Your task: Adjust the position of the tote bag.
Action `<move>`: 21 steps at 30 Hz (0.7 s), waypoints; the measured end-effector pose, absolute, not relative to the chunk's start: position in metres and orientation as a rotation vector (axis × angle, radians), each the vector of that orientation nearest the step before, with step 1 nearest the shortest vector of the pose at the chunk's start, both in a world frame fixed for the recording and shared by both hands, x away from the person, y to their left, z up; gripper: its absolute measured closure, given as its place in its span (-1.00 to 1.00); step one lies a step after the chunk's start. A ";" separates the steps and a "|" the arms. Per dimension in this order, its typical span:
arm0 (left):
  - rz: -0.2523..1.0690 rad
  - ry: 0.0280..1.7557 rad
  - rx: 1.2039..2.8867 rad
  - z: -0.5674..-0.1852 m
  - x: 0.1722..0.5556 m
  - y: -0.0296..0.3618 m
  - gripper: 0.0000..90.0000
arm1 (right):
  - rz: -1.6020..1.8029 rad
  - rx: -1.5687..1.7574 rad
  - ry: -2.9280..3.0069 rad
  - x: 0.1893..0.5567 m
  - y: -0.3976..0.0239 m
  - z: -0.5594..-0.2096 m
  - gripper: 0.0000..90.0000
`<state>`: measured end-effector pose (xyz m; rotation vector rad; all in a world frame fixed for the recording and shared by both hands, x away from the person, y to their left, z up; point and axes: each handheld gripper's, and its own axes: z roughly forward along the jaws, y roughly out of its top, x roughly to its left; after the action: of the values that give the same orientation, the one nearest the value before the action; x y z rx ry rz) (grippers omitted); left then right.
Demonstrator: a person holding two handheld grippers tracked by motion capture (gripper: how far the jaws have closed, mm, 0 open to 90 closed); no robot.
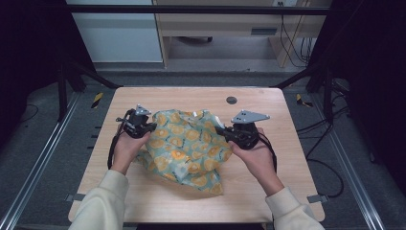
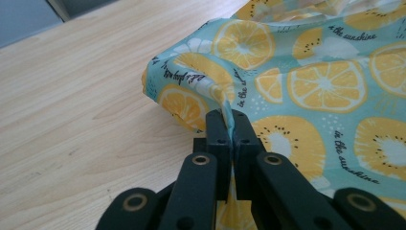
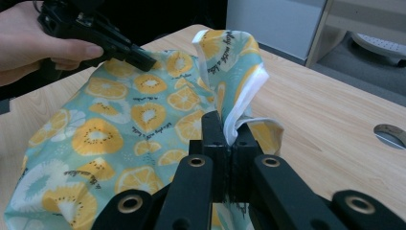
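A teal cloth [image 1: 189, 148] printed with orange and kiwi slices lies crumpled in the middle of the wooden table [image 1: 158, 196]. My left gripper [image 1: 152, 127] is at its left edge, shut on a fold of the cloth [image 2: 306, 91], jaws pressed together [image 2: 232, 122]. My right gripper [image 1: 221, 131] is at the cloth's right edge, shut on a white-lined hem of the cloth [image 3: 143, 115], jaws closed [image 3: 229, 129]. The left gripper [image 3: 139, 57] also shows in the right gripper view, held by a hand at the far side of the cloth.
A round grey grommet [image 1: 231, 100] sits in the tabletop near the far edge. Dark frame posts [image 1: 64, 72] stand at both sides of the table. A wooden desk [image 1: 230, 24] with cables stands beyond on the floor.
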<state>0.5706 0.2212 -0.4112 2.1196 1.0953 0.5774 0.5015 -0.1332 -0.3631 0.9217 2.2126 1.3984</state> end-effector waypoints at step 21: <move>0.752 1.053 1.960 -0.406 0.522 0.246 1.00 | 1.322 0.923 2.101 0.495 -0.160 -0.348 0.98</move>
<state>0.5217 0.2461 -0.4064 1.9598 1.0533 0.7524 0.4954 -0.1603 -0.3480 0.9229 2.1014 1.3223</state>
